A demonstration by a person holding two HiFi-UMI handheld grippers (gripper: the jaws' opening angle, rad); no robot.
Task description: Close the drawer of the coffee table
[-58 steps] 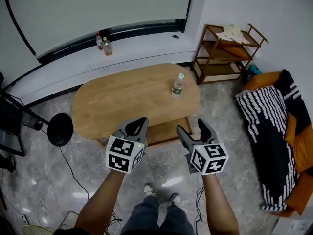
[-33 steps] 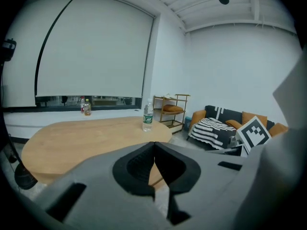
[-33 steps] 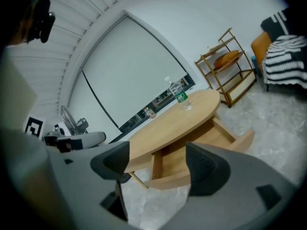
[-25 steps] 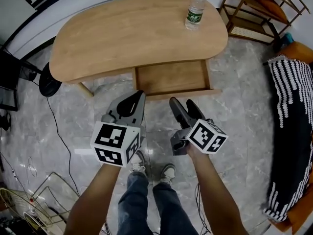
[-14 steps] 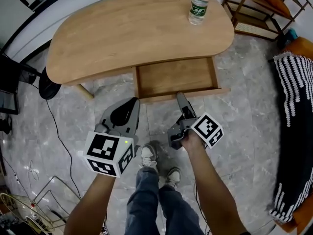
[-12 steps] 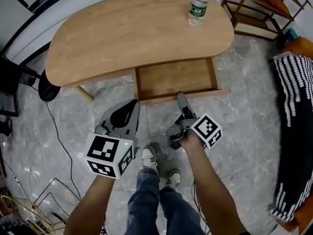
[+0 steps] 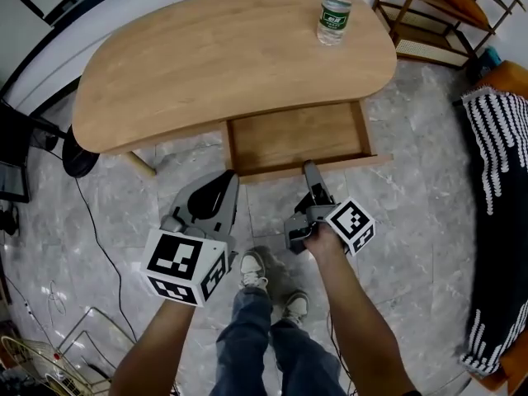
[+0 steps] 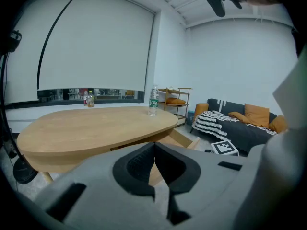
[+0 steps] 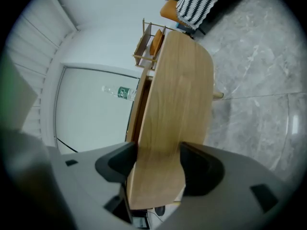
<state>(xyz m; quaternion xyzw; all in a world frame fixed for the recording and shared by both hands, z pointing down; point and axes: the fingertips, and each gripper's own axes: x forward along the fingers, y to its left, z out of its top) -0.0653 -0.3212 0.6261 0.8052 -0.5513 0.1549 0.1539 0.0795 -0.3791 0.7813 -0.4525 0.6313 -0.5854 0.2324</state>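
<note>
The oval wooden coffee table (image 7: 223, 56) has its drawer (image 7: 297, 134) pulled out toward me. My right gripper (image 7: 312, 172) is rolled on its side at the drawer front (image 7: 351, 163). In the right gripper view the drawer front (image 9: 168, 123) fills the gap of the right gripper (image 9: 156, 169); its jaws are closing and both touch the wood. My left gripper (image 7: 229, 178) hangs shut and empty over the floor, left of the drawer. In the left gripper view the left gripper (image 8: 154, 145) points at the table (image 8: 86, 126) and the drawer's side (image 8: 180, 139).
A water bottle (image 7: 332, 11) stands on the table's far right end. A wooden shelf (image 7: 445, 7) and a sofa with a striped blanket (image 7: 499, 139) are at the right. A black round base (image 7: 78, 151) and a cable lie at the left. My shoes (image 7: 252, 269) are below.
My right gripper rolled onto its side and went down and forward until its jaws straddled the drawer front. The left gripper sank a little.
</note>
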